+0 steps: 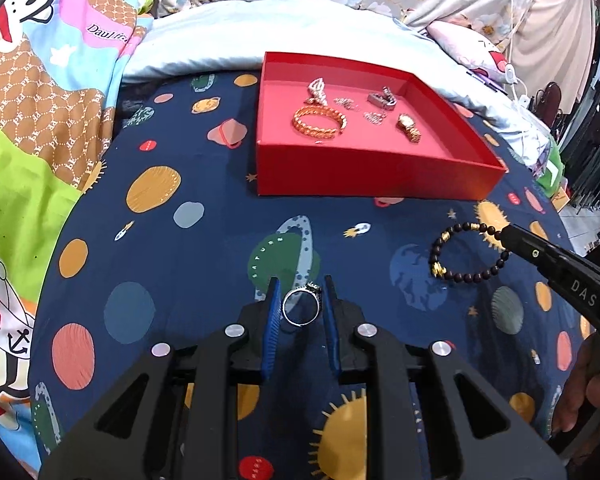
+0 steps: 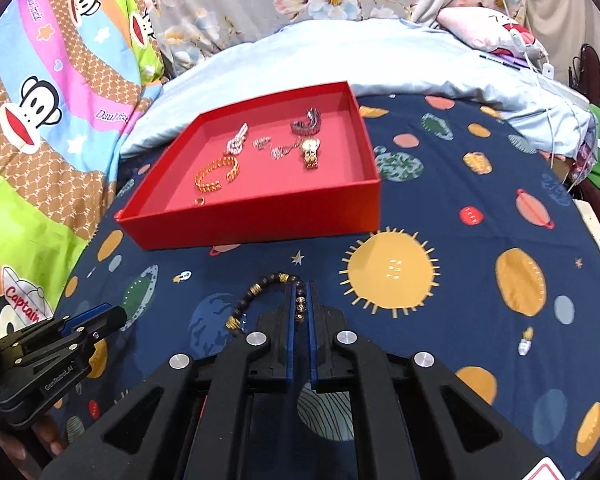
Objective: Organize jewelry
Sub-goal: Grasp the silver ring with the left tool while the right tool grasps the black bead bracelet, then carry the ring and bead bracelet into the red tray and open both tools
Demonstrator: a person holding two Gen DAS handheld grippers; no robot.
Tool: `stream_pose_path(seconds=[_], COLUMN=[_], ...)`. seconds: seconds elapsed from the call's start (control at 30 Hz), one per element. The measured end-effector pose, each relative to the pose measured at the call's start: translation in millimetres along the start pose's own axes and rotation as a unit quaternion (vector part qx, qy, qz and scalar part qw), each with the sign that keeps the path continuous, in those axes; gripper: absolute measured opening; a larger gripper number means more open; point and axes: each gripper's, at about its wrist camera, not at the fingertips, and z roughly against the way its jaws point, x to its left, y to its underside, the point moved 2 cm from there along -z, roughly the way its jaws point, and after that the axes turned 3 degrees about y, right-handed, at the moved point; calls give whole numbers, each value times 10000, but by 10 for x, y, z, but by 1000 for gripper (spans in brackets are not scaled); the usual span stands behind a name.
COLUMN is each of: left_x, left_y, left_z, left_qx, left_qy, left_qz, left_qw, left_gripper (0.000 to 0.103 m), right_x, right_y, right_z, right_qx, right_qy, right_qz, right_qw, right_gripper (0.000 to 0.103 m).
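A red tray [image 1: 360,182] [image 2: 260,216] lies on the space-print sheet and holds a gold bangle [image 1: 319,121] [image 2: 217,176], a gold watch [image 1: 409,126] [image 2: 311,153], a silver bracelet and small chains. My left gripper [image 1: 302,286] is open around a silver ring [image 1: 301,307]; its blue pads stand on either side of the ring with small gaps. My right gripper [image 2: 301,285] is shut on a dark bead bracelet [image 2: 256,296] [image 1: 466,254] that lies on the sheet in front of the tray.
A pale blue pillow [image 1: 204,52] lies behind the tray. Cartoon-print bedding [image 1: 40,100] rises at the left. A white cable and charger [image 1: 516,80] lie at the far right, by the bed's edge.
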Motion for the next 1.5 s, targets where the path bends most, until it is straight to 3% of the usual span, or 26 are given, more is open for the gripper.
stream_pose_path(seconds=[0.6, 0.9, 1.17, 1.3, 1.5], left_x=[-134, -219, -413, -491, -573], left_y=[-296, -795, -1452, -1626, -1607], left_z=[376, 372, -42, -403, -762], left_qx=[-437, -770, -814, -596, -374], left_qy=[197, 272, 565, 572, 441], left_qz=[-80, -225, -277, -225, -344], left_qw=[9988, 9964, 9947, 9963, 9977], left_gripper=[19, 19, 19, 19, 23], right_x=[5, 175, 230, 210, 90], right_y=[-247, -766, -1344, -1386, -1265], right_z=[503, 557, 104, -231, -618], right_qx=[-526, -924, -864, -628, -344], right_qy=[-126, -383, -638, -542, -235], right_qz=[125, 414, 312, 292, 324], right_qw=[9985, 9941, 9937, 9961, 9986], right_gripper=[4, 4, 4, 4, 8])
